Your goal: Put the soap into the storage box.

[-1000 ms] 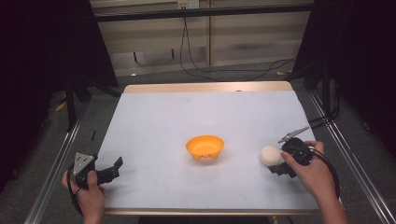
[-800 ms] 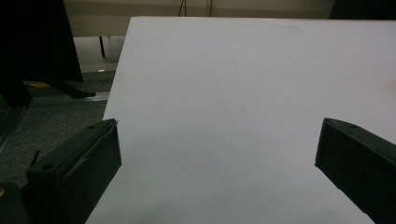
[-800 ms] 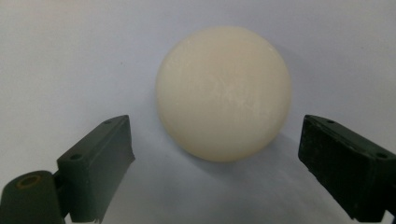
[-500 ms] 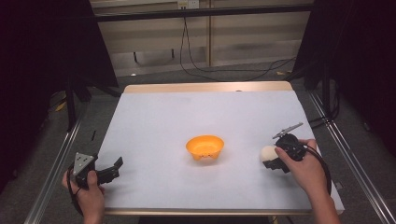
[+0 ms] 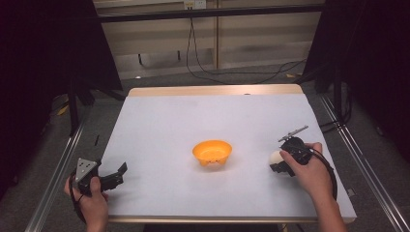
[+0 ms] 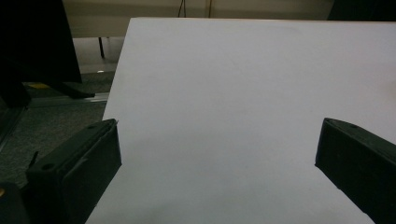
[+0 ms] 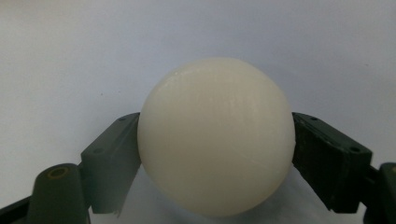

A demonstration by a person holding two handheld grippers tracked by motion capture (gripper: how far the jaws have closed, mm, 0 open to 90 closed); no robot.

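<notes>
White sheet covers the table (image 5: 212, 111), wood edge showing at the far side; that's our whole workspace. Largest item on it is the orange bowl (image 5: 212, 152), sitting upright near the centre, nothing visible inside. We read it as the likely drop target, since it lies between our two hands and the ball is just to its right.

Left gripper (image 5: 113, 176) is parked at the near left corner, jaws spread wide with only bare sheet between them in the left gripper view (image 6: 217, 154). It holds nothing and looks kept out of the way.

Right gripper (image 5: 278, 162) does the work. In the right gripper view its jaws press on both sides of the white ball (image 7: 215, 135), roughly at its widest line, which makes sense: a grip off that line would likely squirt a smooth sphere out. Jaws are closed only as far as the ball allows.

From above, the ball (image 5: 275, 156) sits at the gripper tip, low over the sheet, near the bowl but clear of it. We cannot tell whether it's lifted or touching the sheet.
</notes>
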